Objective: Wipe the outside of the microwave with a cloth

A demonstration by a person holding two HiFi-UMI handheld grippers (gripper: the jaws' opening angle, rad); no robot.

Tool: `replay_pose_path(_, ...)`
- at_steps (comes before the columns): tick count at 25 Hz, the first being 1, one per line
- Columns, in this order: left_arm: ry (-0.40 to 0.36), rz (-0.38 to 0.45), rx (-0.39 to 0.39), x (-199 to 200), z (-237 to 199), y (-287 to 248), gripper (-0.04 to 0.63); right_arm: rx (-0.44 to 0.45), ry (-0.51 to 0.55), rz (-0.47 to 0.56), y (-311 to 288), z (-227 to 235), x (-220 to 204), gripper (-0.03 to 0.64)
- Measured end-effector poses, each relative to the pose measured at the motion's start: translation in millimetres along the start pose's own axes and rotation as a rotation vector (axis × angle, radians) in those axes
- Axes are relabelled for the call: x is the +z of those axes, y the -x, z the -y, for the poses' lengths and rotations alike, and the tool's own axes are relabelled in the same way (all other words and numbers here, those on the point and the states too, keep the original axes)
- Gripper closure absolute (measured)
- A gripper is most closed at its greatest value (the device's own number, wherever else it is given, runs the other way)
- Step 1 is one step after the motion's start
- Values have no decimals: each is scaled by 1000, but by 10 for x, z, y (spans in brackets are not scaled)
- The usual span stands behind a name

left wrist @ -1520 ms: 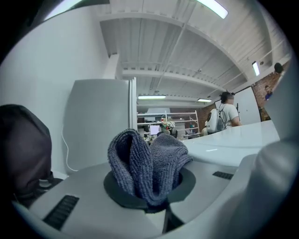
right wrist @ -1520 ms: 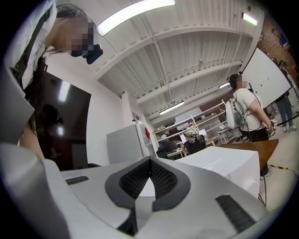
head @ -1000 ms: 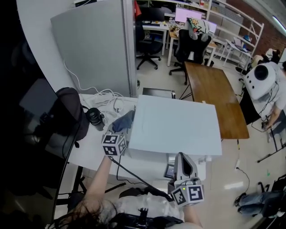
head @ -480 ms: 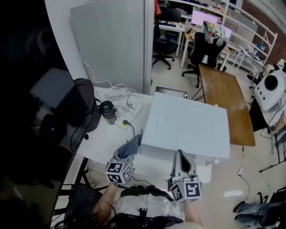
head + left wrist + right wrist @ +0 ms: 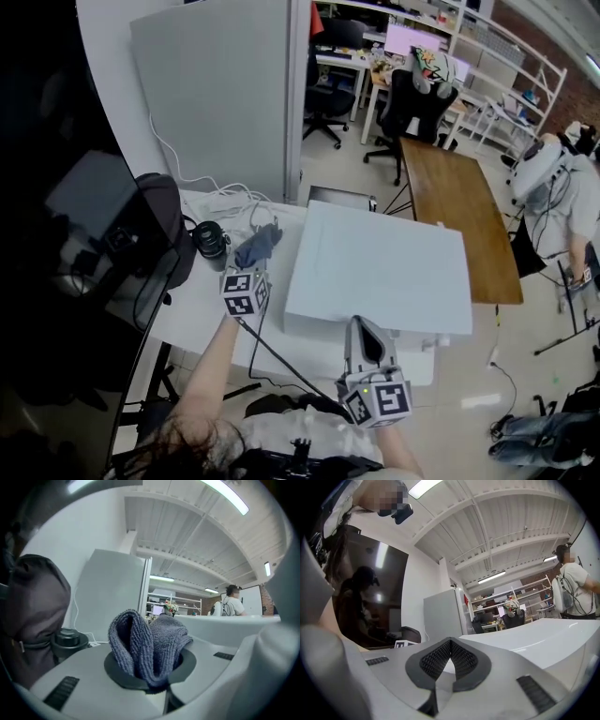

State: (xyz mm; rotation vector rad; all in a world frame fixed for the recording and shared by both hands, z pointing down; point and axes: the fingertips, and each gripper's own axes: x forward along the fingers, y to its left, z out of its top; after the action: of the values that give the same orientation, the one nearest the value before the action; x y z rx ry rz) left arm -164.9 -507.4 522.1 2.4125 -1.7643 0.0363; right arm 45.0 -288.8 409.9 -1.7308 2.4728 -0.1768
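Note:
The white microwave [image 5: 375, 267] stands on the white table [image 5: 202, 305], its broad top facing up. My left gripper [image 5: 255, 267] is shut on a grey-blue cloth [image 5: 259, 247], just left of the microwave's left side. In the left gripper view the folded cloth [image 5: 147, 644] bulges up between the jaws, with the microwave [image 5: 229, 625] to its right. My right gripper [image 5: 363, 342] hovers at the microwave's front edge, jaws shut and empty. In the right gripper view the pads [image 5: 449, 660] meet, and the microwave [image 5: 543, 639] lies beyond them.
A black camera lens [image 5: 210, 246] and a dark bag [image 5: 155, 230] sit on the table's left, with white cables [image 5: 239, 211] behind. A grey partition [image 5: 216, 94] stands at the back. A wooden table [image 5: 455, 211] and office chairs lie beyond. A person [image 5: 553, 187] stands far right.
My left gripper has carried the cloth from the microwave's front left corner back along its left side. The right gripper has stayed near the front edge. The head view has shifted.

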Motion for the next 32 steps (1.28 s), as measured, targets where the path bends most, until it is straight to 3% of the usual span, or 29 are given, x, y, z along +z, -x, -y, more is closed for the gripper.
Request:
replay_pose_path(3, -45, -80, -48, -182, 153, -381, 549, -3, -1, 5, -13, -5, 38, 600)
replay_pose_path(6, -22, -134, -108, -356, 346, -627, 549, -15, 11, 5, -4, 4, 43, 600)
replay_pose_path(9, -25, -146, -146, -400, 440, -730, 549, -39, 12, 4, 27, 51, 30, 600)
replay_pose_path(12, 18, -153, -198, -452, 496, -627, 549, -59, 7, -1, 66, 117, -2, 600)
replay_pose_path(17, 42, -184, -259, -612, 569, -179, 549, -57, -3, 2, 60, 152, -10, 600)
replay_pose_path(22, 94, -186, -241, -729, 497, 620, 549, -24, -10, 5, 34, 90, -9, 600)
replay_pose_path(27, 156, -254, -236, -1086, 730, 1451, 549, -8, -13, -8, 32, 71, -25, 600)
replay_pose_path(32, 277, -296, -161, -1369, 762, 1858, 549, 6, -18, -6, 5, 37, -4, 600)
